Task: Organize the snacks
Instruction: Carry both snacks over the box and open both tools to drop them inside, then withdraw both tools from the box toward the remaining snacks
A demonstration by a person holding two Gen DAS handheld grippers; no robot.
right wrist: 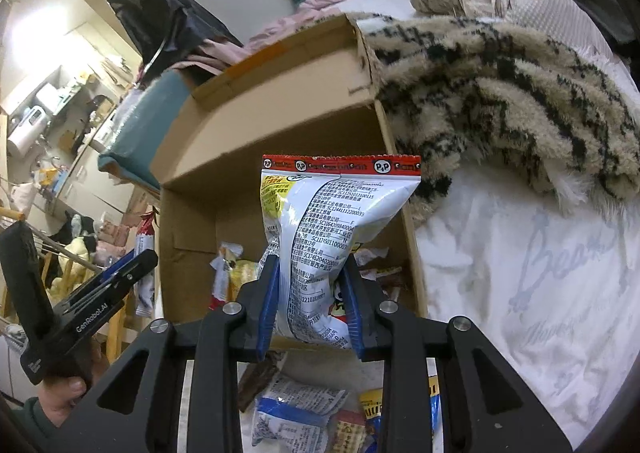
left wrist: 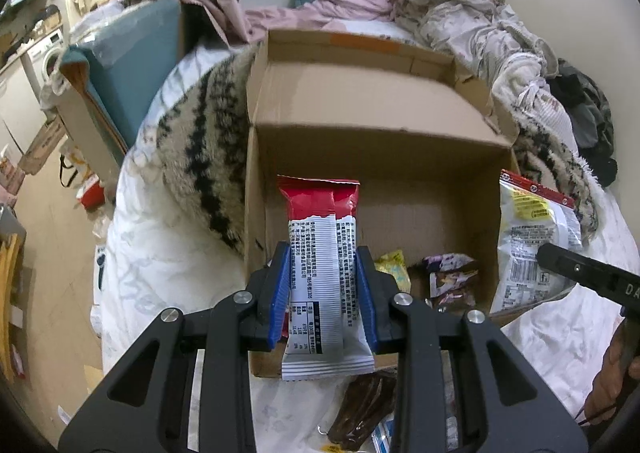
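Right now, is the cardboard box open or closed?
Open. The cardboard box has its flaps folded back, and small snack packets lie on its floor.

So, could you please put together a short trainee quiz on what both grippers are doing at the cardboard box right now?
1. True or false: the left gripper is shut on a red and white snack bar.
2. What does the right gripper hold? A) a puffy white snack bag with a red top strip B) a glass jar C) nothing
3. Fill in: a few small snacks already lie inside the open ____ on the bed.

Key: 1 true. 2 A. 3 cardboard box.
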